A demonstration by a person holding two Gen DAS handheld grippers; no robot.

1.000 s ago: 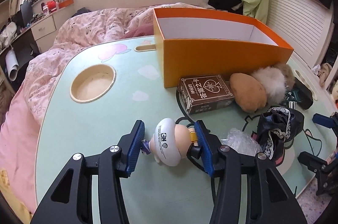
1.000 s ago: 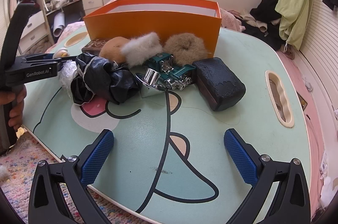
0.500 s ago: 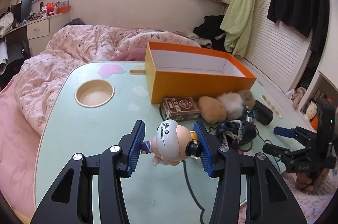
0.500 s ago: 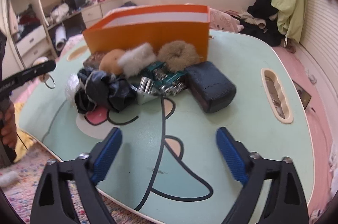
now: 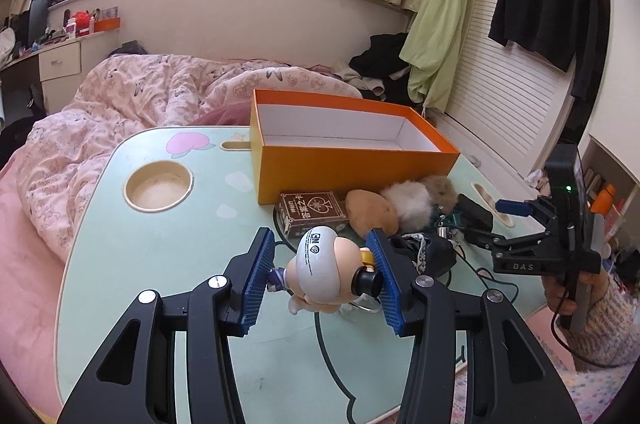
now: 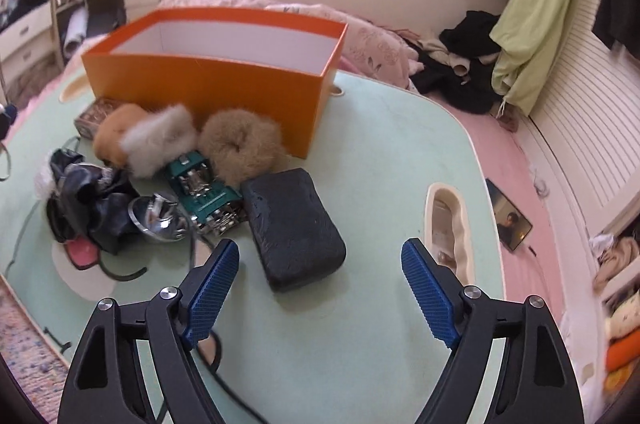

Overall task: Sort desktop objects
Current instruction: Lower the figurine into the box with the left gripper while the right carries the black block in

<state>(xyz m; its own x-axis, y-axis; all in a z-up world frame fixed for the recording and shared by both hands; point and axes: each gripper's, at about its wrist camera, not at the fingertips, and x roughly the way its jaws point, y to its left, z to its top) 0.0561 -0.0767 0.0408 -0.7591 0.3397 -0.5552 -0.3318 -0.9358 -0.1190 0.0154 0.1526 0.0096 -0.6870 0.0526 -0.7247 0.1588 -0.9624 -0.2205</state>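
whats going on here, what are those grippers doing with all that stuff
A person is sorting things on a green table with two tools. The left hand-held gripper is clamped on a small figurine, held above the table. The right hand-held gripper is open near a black case. The orange box looks empty.

"CN" printed in dark letters on the white head of the toy figure [image 5: 326, 274]. "DAS" in pale letters on the black body of the right tool [image 5: 516, 212]. Chinese characters on the brown card box [image 5: 312, 214], too small to read.

Card box [image 5: 311, 214] front hidden behind figurine [image 5: 326, 274]; keyring [image 6: 5, 163] cut by frame edge.
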